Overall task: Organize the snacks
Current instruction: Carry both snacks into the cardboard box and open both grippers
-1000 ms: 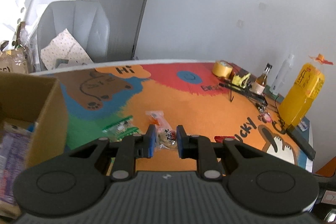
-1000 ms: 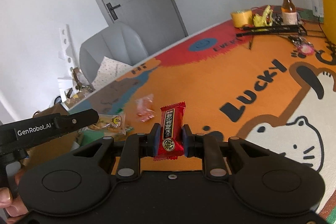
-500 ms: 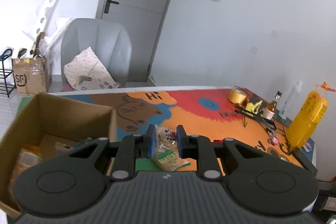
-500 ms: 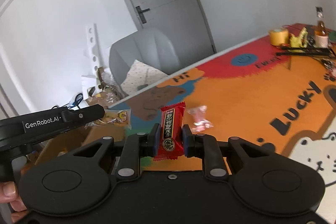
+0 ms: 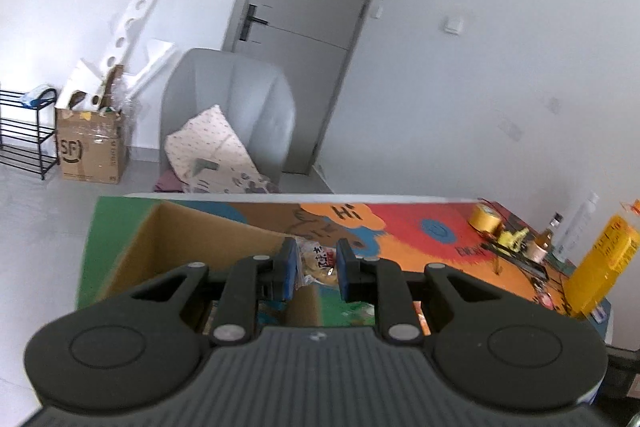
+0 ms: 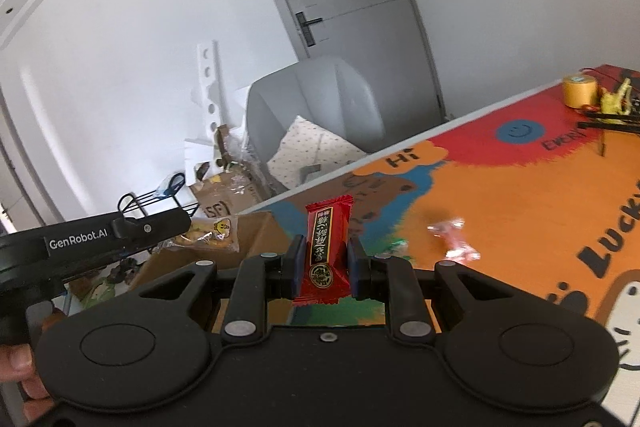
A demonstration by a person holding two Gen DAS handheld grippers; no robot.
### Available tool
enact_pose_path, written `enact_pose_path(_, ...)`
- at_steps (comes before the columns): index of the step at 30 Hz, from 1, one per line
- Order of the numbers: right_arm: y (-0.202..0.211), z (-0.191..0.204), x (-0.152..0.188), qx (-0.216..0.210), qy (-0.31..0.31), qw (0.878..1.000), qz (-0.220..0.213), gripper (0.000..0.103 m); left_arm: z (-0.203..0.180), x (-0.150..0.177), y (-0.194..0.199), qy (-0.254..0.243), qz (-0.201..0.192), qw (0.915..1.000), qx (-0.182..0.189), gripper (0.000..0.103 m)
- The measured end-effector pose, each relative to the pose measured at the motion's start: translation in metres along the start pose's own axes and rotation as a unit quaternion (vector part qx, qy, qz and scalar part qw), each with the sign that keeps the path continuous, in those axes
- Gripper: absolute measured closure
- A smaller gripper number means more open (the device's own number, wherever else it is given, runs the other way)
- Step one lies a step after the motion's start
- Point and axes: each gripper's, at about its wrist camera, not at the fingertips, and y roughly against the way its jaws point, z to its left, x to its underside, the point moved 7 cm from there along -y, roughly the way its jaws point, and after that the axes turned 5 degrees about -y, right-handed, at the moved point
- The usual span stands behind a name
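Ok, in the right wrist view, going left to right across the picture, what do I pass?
Left tongs holding a clear snack bag → red snack packet in the right tongs → pink wrapped candy on the mat → yellow tape roll.

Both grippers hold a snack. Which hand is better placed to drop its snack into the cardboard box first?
Probably the left. The left gripper, shut on the clear cookie packet, already hangs at the cardboard box; the right gripper is farther.
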Motion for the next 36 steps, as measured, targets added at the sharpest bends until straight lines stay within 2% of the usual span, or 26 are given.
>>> enact_pose_path(15, -0.041, 0.065, -0.006, -0.025, 0.039, 0.999, 0.014, 0.083, 0.069, -0.014, -0.011, 0.03, 0.003, 0.9994, -0.018, 0.083)
enact_pose_path(20, -0.058, 0.08, 0.0, -0.025, 0.052, 0.998, 0.027, 0.083, 0.089, -0.009, -0.024, 0.048, 0.021, 0.9984, -0.019, 0.08)
enact_pose_path(24, -0.074, 0.091, 0.005, -0.027, 0.06, 0.997, 0.041, 0.083, 0.099, -0.005, -0.026, 0.056, 0.032, 0.9979, -0.008, 0.072)
enact_pose_path(27, -0.08, 0.1, 0.009, -0.03, 0.065, 0.996, 0.049, 0.083, 0.104, -0.006, -0.02, 0.054, 0.025, 0.9981, -0.015, 0.065)
enact_pose_path(29, -0.084, 0.107, 0.011, -0.033, 0.07, 0.996, 0.053, 0.083, 0.109, -0.008, -0.016, 0.056, 0.021, 0.998, -0.018, 0.056)
enact_pose_path(34, -0.091, 0.125, 0.016, -0.052, 0.071, 0.994, 0.063, 0.083, 0.122, -0.01, -0.01, 0.063, 0.015, 0.9974, -0.031, 0.044)
enact_pose_path(35, -0.093, 0.128, 0.016, -0.059, 0.07, 0.994, 0.066, 0.081, 0.125, -0.01, -0.009, 0.067, 0.016, 0.9971, -0.034, 0.041)
enact_pose_path(36, -0.094, 0.132, 0.017, -0.067, 0.068, 0.993, 0.071, 0.073, 0.127, -0.01, -0.009, 0.07, 0.017, 0.9968, -0.037, 0.039)
